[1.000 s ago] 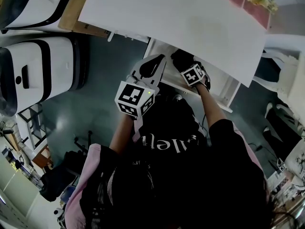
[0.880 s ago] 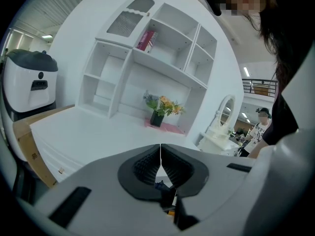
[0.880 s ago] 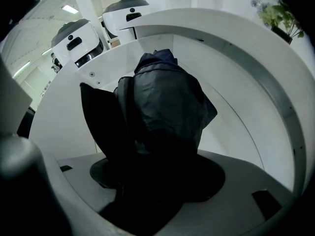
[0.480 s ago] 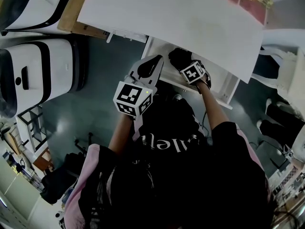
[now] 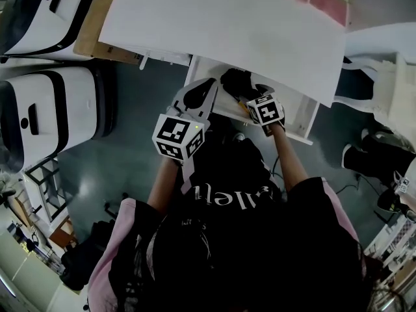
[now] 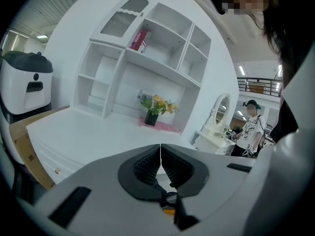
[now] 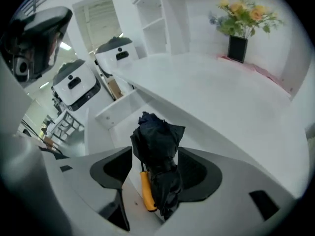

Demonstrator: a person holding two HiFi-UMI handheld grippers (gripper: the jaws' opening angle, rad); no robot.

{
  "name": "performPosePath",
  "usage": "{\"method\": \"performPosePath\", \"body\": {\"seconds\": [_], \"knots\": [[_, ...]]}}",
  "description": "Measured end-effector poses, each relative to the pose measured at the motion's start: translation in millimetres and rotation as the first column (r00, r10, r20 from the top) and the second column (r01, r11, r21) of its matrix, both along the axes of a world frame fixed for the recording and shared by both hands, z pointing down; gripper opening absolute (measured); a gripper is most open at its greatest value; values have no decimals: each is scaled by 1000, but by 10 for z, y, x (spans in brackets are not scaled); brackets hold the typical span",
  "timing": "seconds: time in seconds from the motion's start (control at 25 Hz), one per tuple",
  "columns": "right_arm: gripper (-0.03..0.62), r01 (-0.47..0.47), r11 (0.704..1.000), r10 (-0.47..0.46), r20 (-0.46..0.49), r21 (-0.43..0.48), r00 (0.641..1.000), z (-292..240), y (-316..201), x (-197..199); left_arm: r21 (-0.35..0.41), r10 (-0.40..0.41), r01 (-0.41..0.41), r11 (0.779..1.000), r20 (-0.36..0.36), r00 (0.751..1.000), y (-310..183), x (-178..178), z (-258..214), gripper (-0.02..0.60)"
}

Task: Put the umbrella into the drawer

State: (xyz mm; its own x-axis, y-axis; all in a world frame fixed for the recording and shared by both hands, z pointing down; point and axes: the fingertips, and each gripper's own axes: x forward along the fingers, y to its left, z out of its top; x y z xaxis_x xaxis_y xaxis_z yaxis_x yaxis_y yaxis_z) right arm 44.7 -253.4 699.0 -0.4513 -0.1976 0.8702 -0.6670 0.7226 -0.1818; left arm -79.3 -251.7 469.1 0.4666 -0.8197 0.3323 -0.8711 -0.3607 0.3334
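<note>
Left gripper: the left gripper (image 6: 160,157) is held up in front of the desk, its two jaws pressed together tip to tip with nothing between them. In the head view it (image 5: 205,90) is seen just left of the open drawer, its marker cube nearer the person.

Right gripper: the right gripper (image 7: 157,173) is clamped on the umbrella, one jaw on each side of the folded black fabric. In the head view it (image 5: 250,95) is seen over the drawer, its marker cube turned upward.

Umbrella: the umbrella (image 7: 158,140) is folded, black, with an orange part (image 7: 146,191) showing low on its left side. It is gripped about its middle and stands out beyond the jaws. In the head view it (image 5: 235,83) is seen over the left half of the drawer, just below the desk's front edge. Whether it touches the drawer's floor cannot be told.

Drawer: the drawer (image 5: 296,106) is pulled out from under the desk top. Its white inside (image 7: 117,121) is seen beneath and beyond the umbrella.

Desk: a white desk top (image 5: 227,25) is seen above the drawer. A vase of flowers (image 7: 240,27) stands on a pink mat toward the back, and white shelving (image 6: 147,58) rises behind it, with a red box (image 6: 140,40) in one compartment.

Surroundings: white machines (image 5: 45,106) with black trim stand on the floor to the left of the desk.

Bystander: a person (image 6: 251,132) is seen standing well off to the right in the left gripper view.
</note>
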Motion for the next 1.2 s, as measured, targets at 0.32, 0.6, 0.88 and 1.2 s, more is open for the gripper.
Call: {"method": "performPosePath", "body": {"seconds": [0.32,0.6,0.88,1.2], "knots": [[295,-201,978,172,325,59,930,-906,-67,73,10,27,-27,1000,0,1000,97,248,-94,17],[295,-271,954,167,530,126,832,-1794,44,208,34,46,-46,998,8,999,226,487,-231,17],[295,-265,949,93,652,170,752,-2491,380,364,72,47,-47,996,15,999,444,771,-437,17],[295,-296,931,49,728,216,684,-2953,815,674,112,36,-38,993,18,999,864,1141,-683,17]]}}
